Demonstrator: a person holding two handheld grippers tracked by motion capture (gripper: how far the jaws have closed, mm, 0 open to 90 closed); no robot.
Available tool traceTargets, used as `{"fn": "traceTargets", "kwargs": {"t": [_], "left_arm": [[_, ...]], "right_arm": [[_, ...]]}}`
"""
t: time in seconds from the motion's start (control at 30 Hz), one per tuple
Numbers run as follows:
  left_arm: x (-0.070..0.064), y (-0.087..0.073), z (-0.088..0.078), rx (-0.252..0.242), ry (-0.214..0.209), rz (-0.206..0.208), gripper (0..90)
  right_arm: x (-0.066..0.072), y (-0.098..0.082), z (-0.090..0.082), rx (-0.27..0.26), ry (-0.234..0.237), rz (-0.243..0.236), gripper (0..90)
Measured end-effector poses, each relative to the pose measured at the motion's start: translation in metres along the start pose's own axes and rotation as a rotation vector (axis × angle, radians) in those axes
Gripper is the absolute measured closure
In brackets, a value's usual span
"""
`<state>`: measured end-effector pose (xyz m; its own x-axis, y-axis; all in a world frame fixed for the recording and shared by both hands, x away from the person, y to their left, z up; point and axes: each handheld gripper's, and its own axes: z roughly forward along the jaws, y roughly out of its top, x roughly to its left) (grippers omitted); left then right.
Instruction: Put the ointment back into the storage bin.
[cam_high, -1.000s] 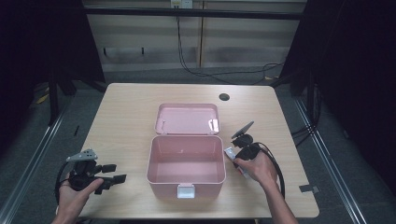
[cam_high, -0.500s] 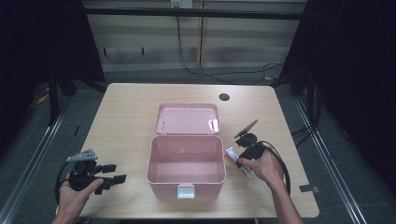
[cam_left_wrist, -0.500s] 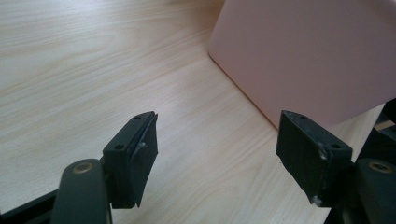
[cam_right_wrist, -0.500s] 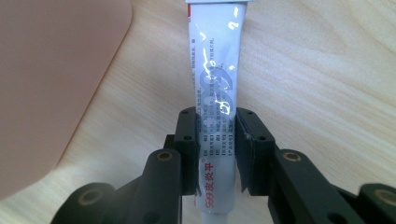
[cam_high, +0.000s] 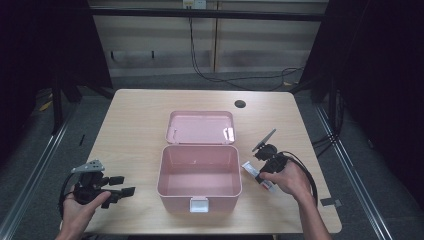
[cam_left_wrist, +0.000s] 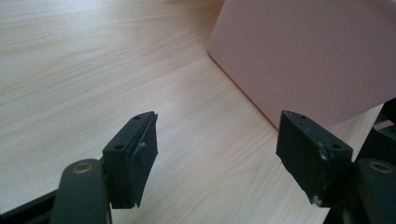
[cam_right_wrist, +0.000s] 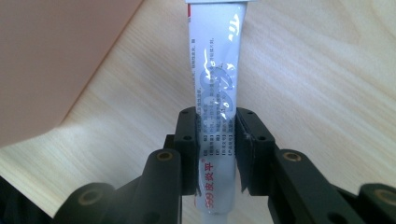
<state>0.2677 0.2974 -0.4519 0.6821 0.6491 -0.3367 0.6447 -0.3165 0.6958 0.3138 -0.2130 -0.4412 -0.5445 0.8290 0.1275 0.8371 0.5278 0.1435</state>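
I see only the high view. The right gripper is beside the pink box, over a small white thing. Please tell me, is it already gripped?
Observer: Yes. In the right gripper view, the right gripper has its jaws pressed on both sides of a white tube.
Operator: Is there print on the tube?
Observer: Yes, small lines of text and a red mark near the jaws.
Operator: And the left gripper?
Observer: The left gripper stands open with nothing between its jaws, facing the wall of the pink box.
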Motion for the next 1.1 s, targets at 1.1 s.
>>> {"fn": "traceTargets", "kwargs": {"t": [1.1], "left_arm": [[0.002, 0.001, -0.003, -0.016, 0.029, -0.012, 20.8]], "right_arm": [[-0.007, -0.023, -0.036, -0.006, 0.014, -0.097, 72.4]]}}
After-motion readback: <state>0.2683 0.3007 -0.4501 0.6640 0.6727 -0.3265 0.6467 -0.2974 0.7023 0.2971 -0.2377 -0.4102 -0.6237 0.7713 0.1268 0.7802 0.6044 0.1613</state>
